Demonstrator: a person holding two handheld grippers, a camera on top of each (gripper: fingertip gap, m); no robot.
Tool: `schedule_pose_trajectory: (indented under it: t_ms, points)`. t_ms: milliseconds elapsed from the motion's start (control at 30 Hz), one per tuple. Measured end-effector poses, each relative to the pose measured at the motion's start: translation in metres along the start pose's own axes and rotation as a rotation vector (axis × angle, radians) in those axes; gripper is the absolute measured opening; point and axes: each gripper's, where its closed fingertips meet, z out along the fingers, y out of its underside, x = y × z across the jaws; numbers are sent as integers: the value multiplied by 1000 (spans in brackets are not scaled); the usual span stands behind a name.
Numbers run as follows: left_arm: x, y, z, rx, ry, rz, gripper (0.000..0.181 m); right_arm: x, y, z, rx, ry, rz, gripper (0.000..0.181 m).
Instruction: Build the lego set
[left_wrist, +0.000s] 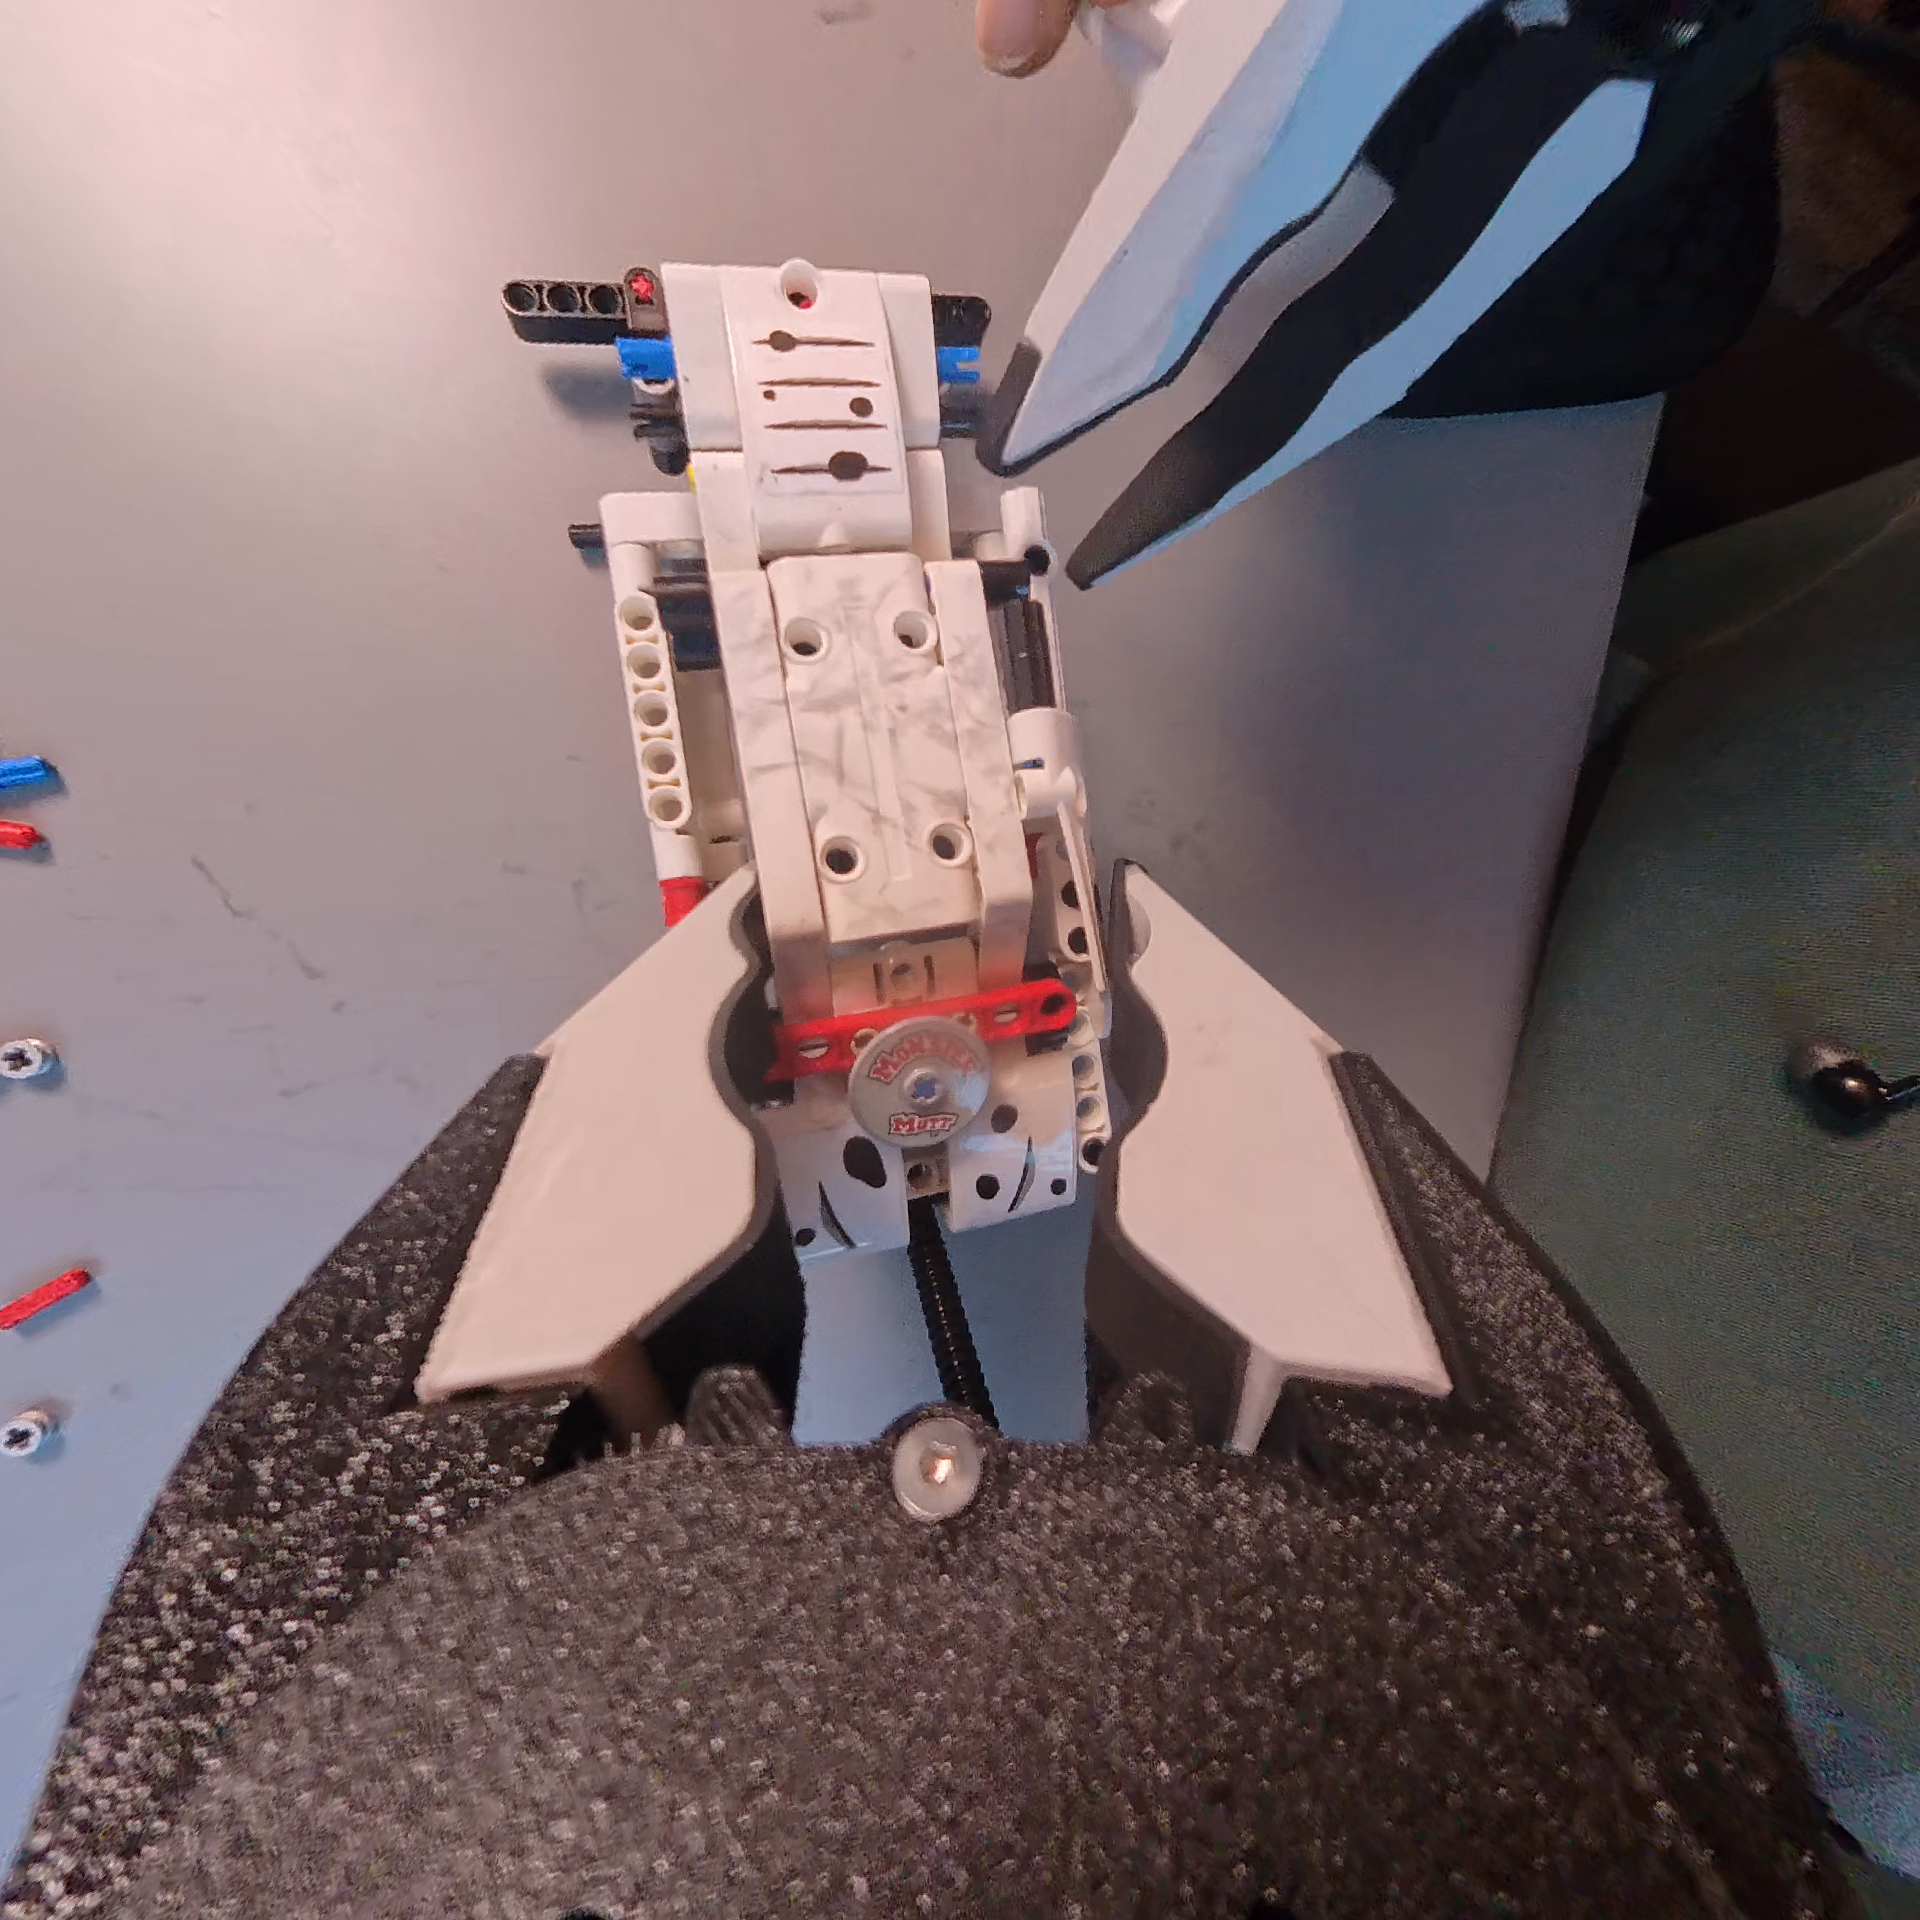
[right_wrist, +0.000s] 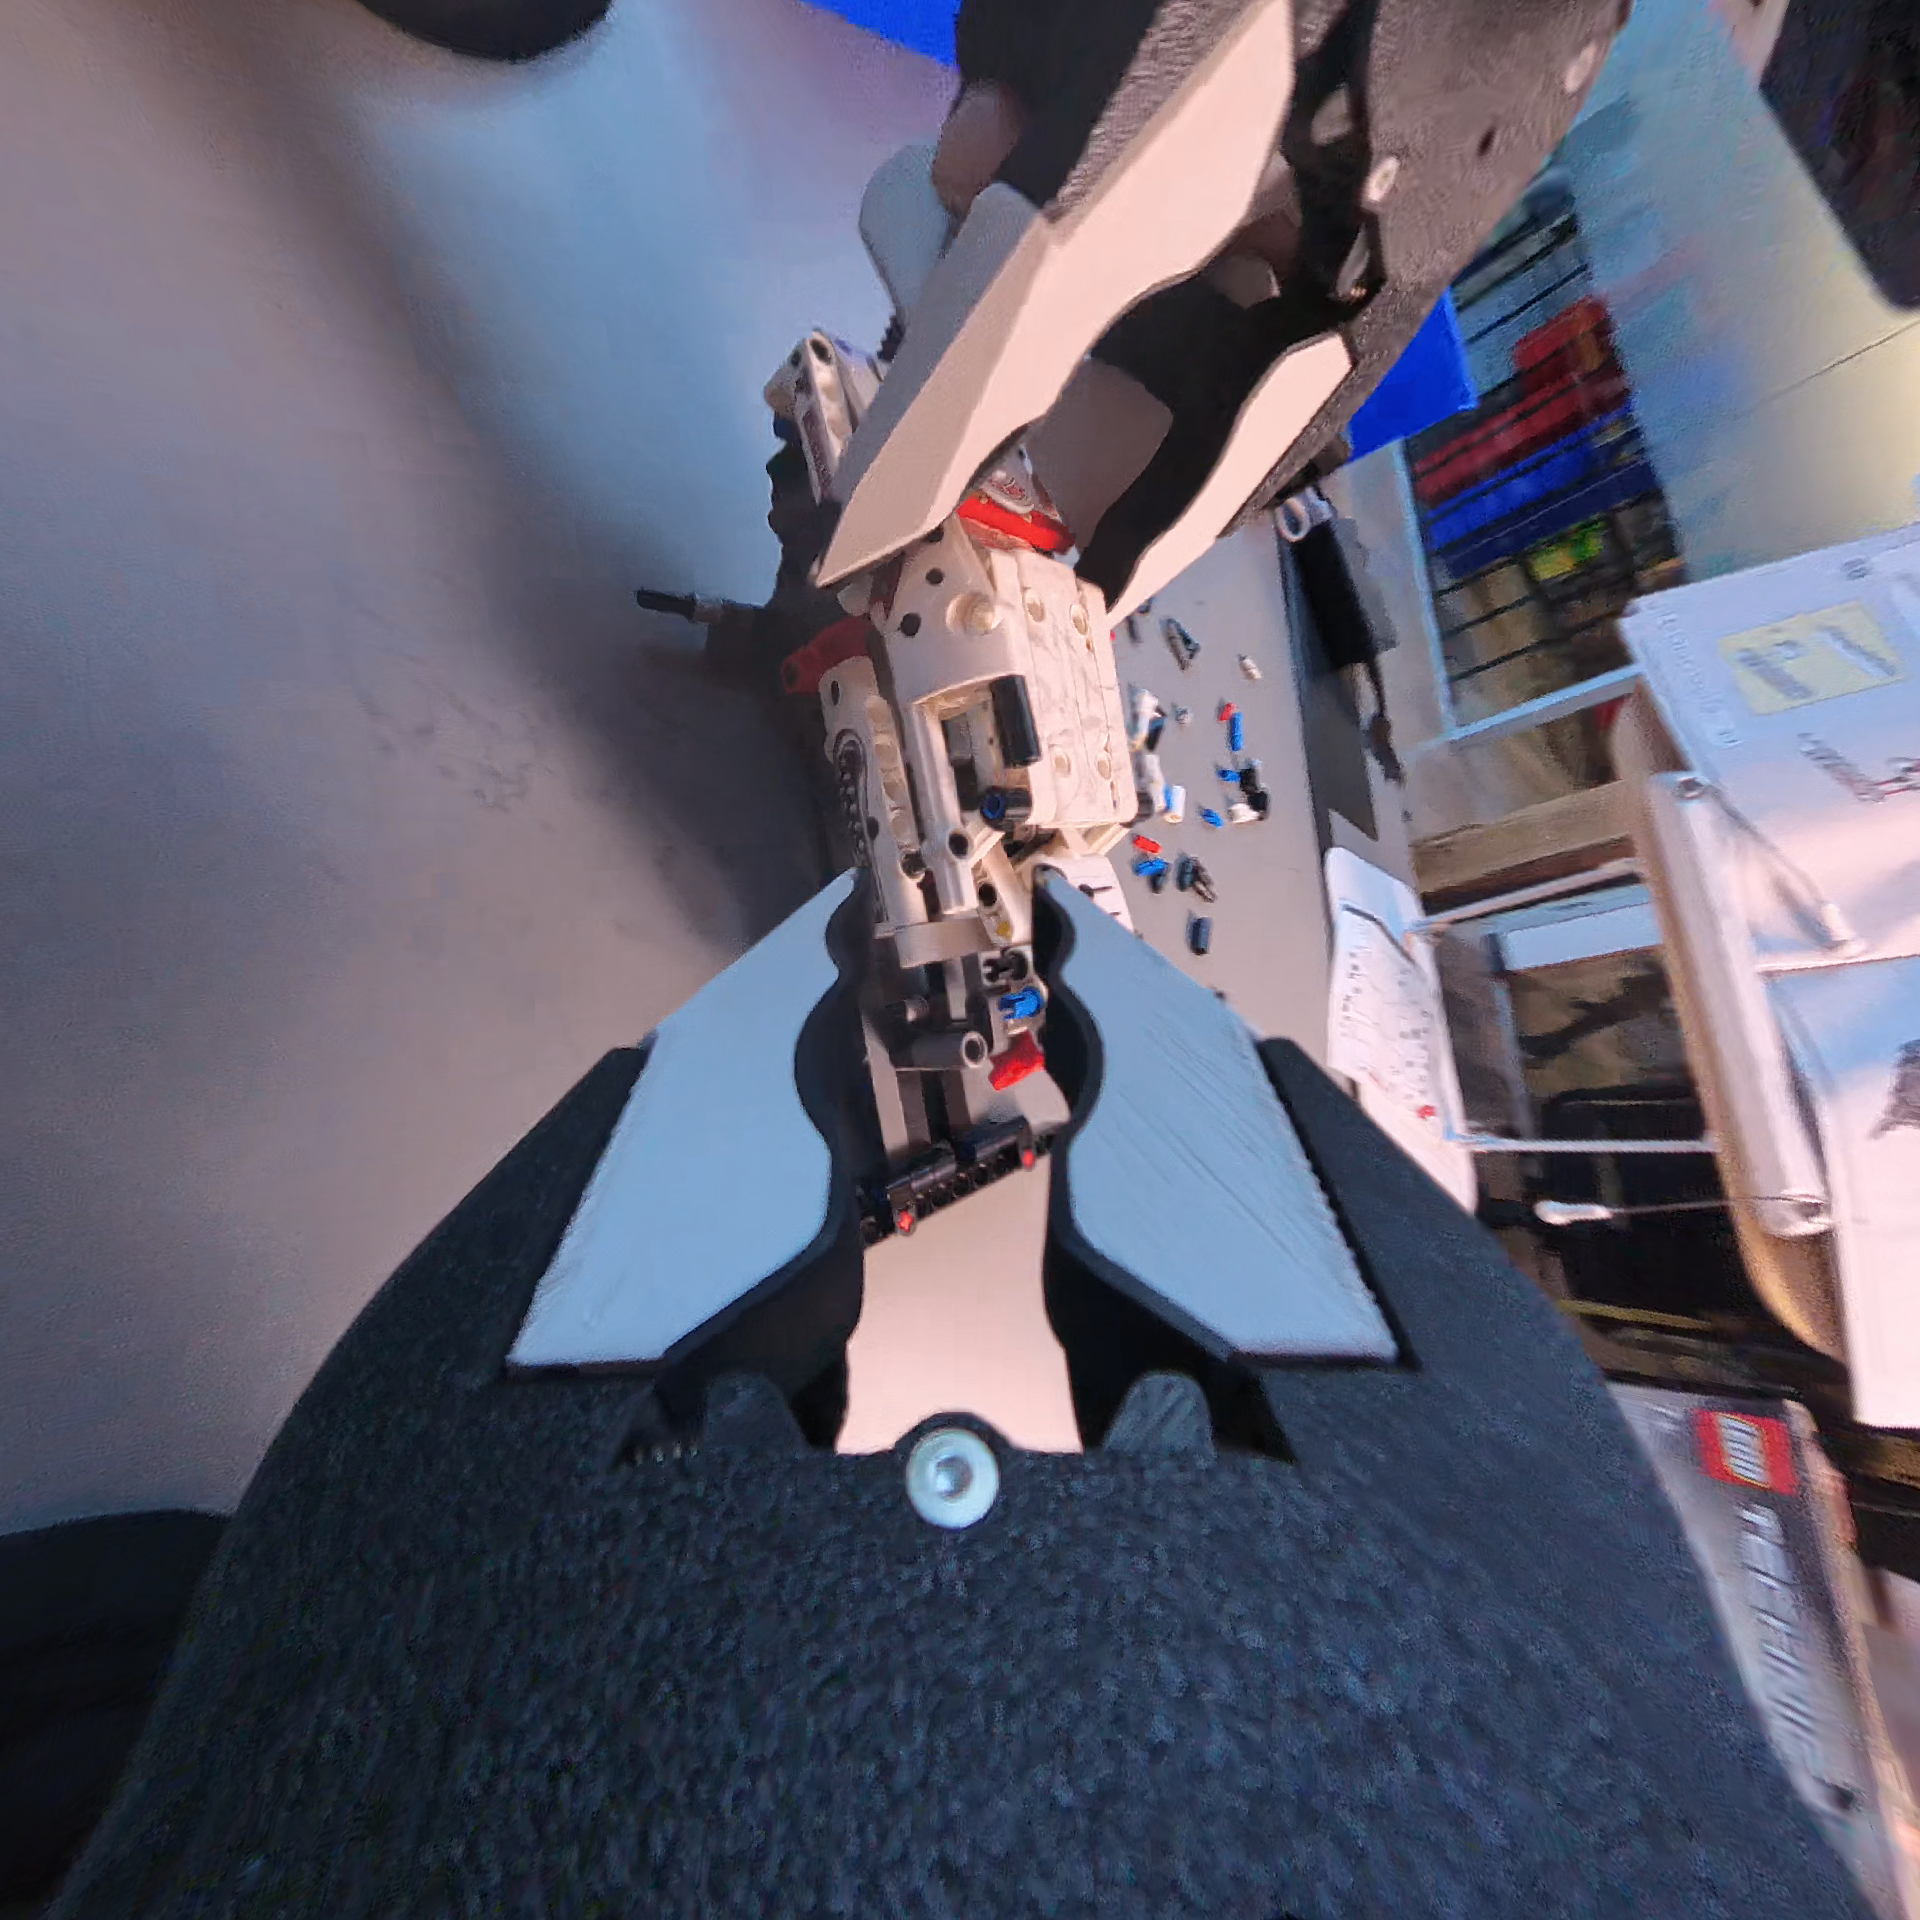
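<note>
The lego model (left_wrist: 873, 727) is a long white truck body with dark spots, a red beam and a round grey disc at its near end. My left gripper (left_wrist: 935, 883) is shut on that near end, a finger on each side. My right gripper (left_wrist: 1039, 509) comes in from the upper right, fingers apart, tips beside the model's far right side near a blue pin. In the right wrist view the model (right_wrist: 997, 707) lies behind my right gripper (right_wrist: 945, 883), its black front beam low between the fingers. I cannot tell if they touch it. The left gripper (right_wrist: 971, 587) holds the far end.
Loose red and blue pins (left_wrist: 26, 774) and small grey pieces (left_wrist: 21, 1060) lie at the left of the grey table (left_wrist: 312, 520). More small parts (right_wrist: 1195, 810) lie beyond the model. The table edge is at the right. A lego box (right_wrist: 1745, 1455) and shelves with bins (right_wrist: 1538, 447) stand beyond it. The tips of one gripper are about 6 centimetres away from the tips of the other.
</note>
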Motion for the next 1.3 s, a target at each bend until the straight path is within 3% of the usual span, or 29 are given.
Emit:
schedule_pose_trajectory:
  t_ms: [200,400,567,767,967,1300]
  points:
    - [-5,-2,-6,-7,107,-62,63,3,4,14,-54,253,-200,47]
    - [-5,-4,-9,-18,189,-100,61,13,10,28,-84,358,-307,45]
    - [1,-3,-18,-9,384,-168,58,11,2,28,-50,316,-330,41]
    - [5,-6,-20,18,516,-184,60,14,3,27,-63,227,-317,40]
    - [5,-10,-22,70,501,-195,66,19,7,28,-74,179,-328,36]
    - [-3,-7,-23,111,496,-226,56,20,6,35,-66,151,-325,35]
